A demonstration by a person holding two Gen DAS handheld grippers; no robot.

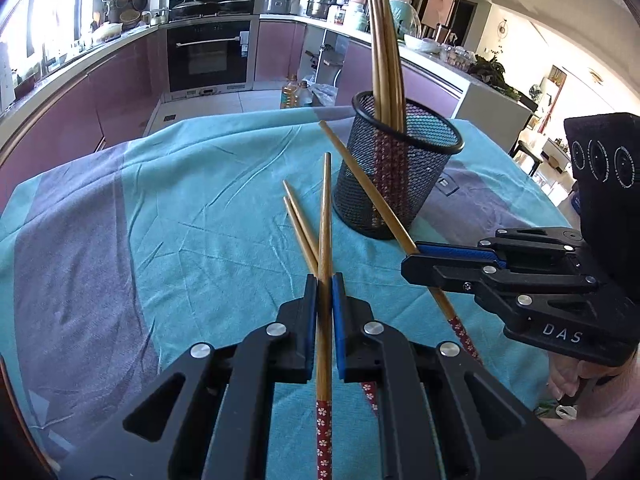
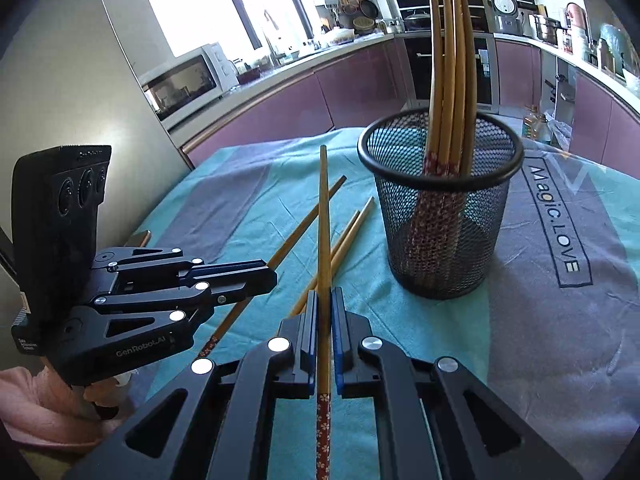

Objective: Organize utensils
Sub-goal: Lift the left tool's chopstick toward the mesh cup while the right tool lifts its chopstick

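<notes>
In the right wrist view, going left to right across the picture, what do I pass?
Left gripper clamping one chopstick → right gripper gripping another chopstick → two loose chopsticks on the cloth → mesh holder with upright chopsticks → "Magic.LOVE" print.

Home kitchen, built-in oven (image 1: 208,54), microwave (image 2: 184,80), purple cabinets (image 2: 352,92)

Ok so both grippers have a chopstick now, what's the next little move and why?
Probably lift the right gripper and carry its chopstick over the mesh cup, patterned end down. The left gripper also grips a chopstick, four already stand in the cup, and two loose chopsticks lie on the cloth.
</notes>
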